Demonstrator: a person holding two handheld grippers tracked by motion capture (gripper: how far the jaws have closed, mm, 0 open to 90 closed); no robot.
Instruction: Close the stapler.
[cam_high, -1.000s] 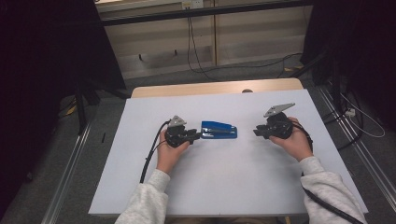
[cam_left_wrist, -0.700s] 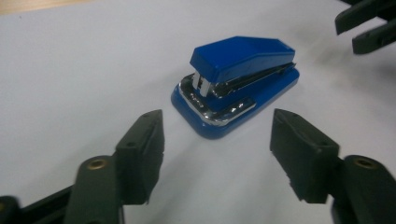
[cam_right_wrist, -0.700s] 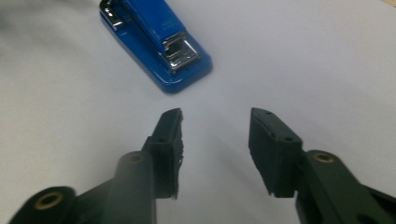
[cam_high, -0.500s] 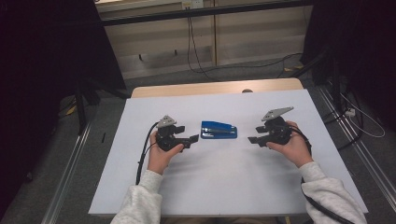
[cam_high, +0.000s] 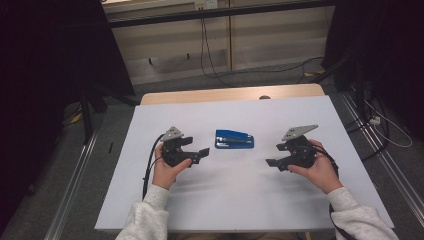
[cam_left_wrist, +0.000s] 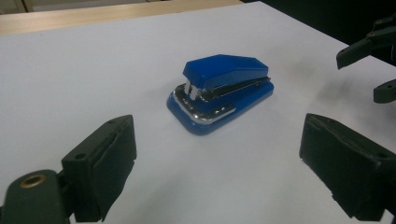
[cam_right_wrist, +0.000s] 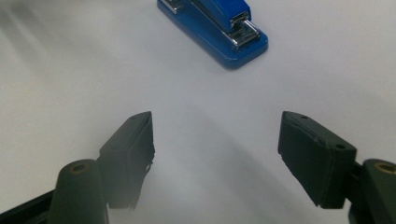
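A blue stapler (cam_high: 234, 139) with a chrome nose lies flat on the white table sheet (cam_high: 225, 200), between my two grippers. My left gripper (cam_high: 202, 154) is held a little to its left, pointing at it, apart from it. Its jaws have just been opening and stand wide with nothing between them. In the left gripper view the stapler (cam_left_wrist: 219, 91) lies beyond the left gripper (cam_left_wrist: 217, 140). My right gripper (cam_high: 271, 159) is to the stapler's right and nearer the person. Its jaws have also just been opening, and nothing is between them. The right gripper view has the stapler (cam_right_wrist: 219, 23) far ahead of the right gripper (cam_right_wrist: 215, 130).
The sheet covers a wooden table whose far edge (cam_high: 230, 95) shows bare. Cables (cam_high: 210, 55) run over the grey floor behind it, and metal rails (cam_high: 75, 185) flank the table. The other hand's gripper (cam_left_wrist: 369, 46) shows at the right of the left gripper view.
The left gripper has drawn back leftward from the stapler's end and opened. The right gripper has moved toward the person and opened. The stapler has stayed in place.
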